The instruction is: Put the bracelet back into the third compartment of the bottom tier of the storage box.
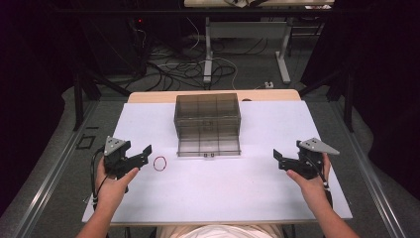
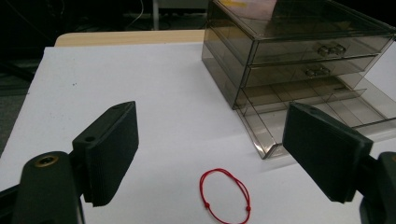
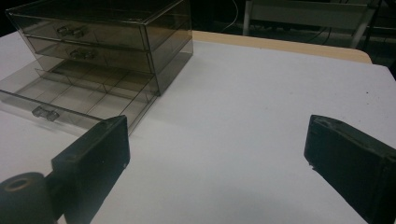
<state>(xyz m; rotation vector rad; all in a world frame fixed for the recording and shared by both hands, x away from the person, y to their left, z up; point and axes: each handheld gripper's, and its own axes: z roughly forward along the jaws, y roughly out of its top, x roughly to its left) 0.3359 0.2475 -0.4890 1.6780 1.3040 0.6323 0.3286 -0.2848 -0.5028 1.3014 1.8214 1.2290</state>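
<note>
A red string loop (image 1: 160, 163) lies flat on the white table top (image 1: 223, 193), left of centre. My left gripper (image 1: 142, 159) is just left of it, open, its jaws aimed at the loop. In the left gripper view the loop (image 2: 243, 189) lies on the table between and just ahead of the two black jaws of the gripper (image 2: 215, 140), untouched. A smoky clear three-drawer box (image 1: 208, 116) stands at the back centre with its bottom drawer (image 1: 209, 146) pulled out and empty. My right gripper (image 1: 279, 160) is open at the right, holding nothing.
The open drawer (image 2: 327, 109) has dividers inside, and it reaches toward the person. From the right gripper view the box (image 3: 116, 32) stands at the upper left. A wooden table edge (image 1: 267, 95) shows behind the white sheet. Cables and desk legs lie on the floor beyond.
</note>
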